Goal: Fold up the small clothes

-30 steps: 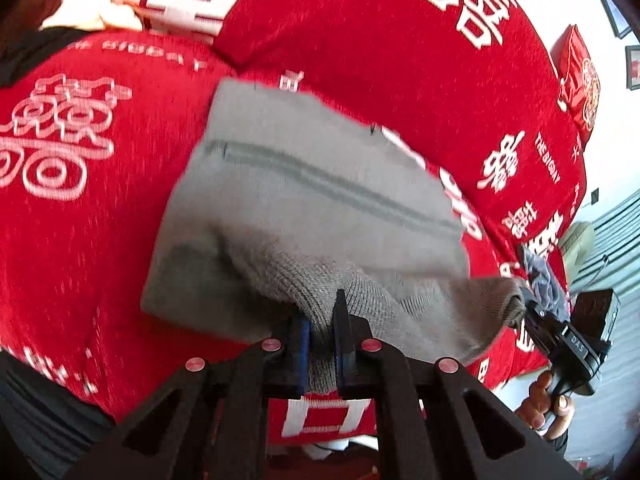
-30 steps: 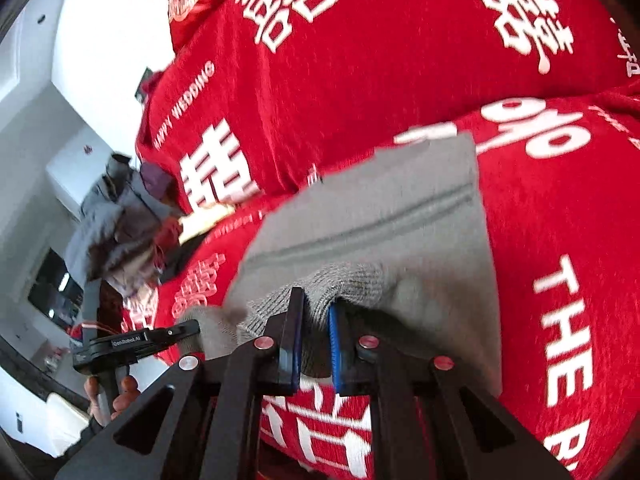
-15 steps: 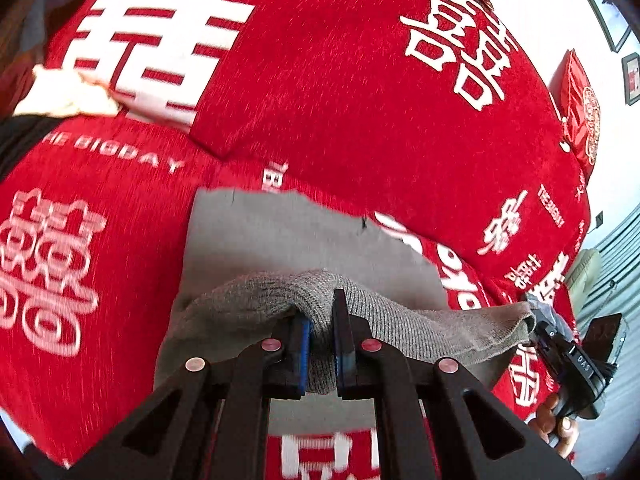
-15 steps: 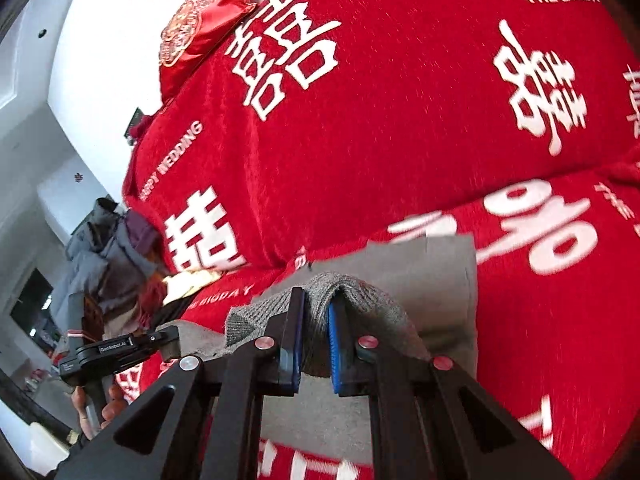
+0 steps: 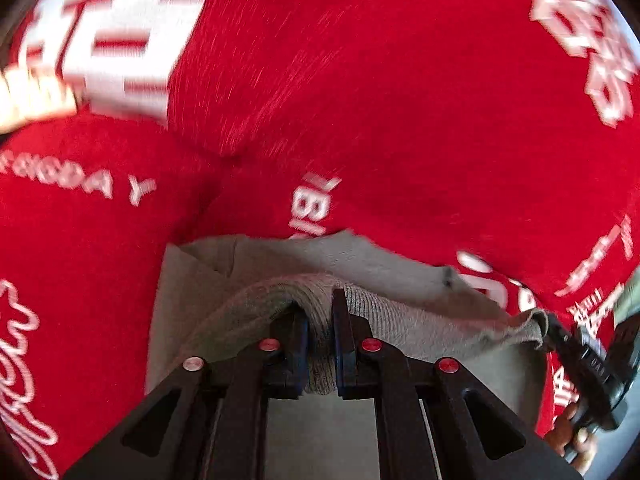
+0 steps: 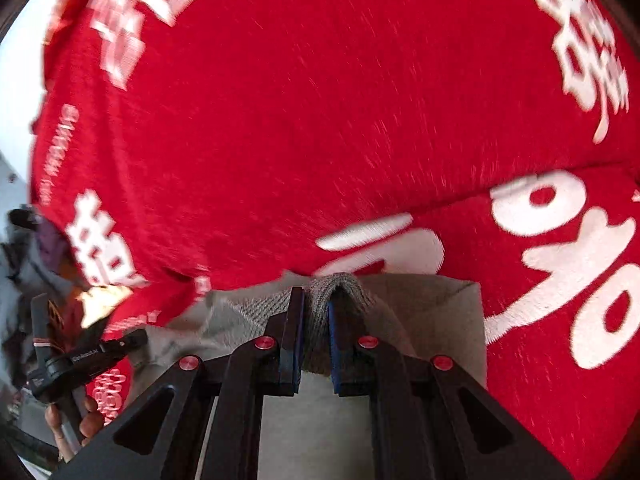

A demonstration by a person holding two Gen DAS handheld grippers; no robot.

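Observation:
A small grey garment lies on a red sofa cover with white lettering. My left gripper is shut on the garment's ribbed knit edge and holds it folded over the flat part. My right gripper is shut on the same ribbed edge at the other end. The right gripper shows at the far right of the left wrist view, the left gripper at the far left of the right wrist view. The grey cloth spreads under both.
The red sofa backrest rises just behind the garment. A pile of dark clothes sits at the far left in the right wrist view. A pale cloth lies at the upper left in the left wrist view.
Both grippers have carried the ribbed edge forward over the garment toward the backrest, so less of the flat grey cloth shows ahead. Both stay shut.

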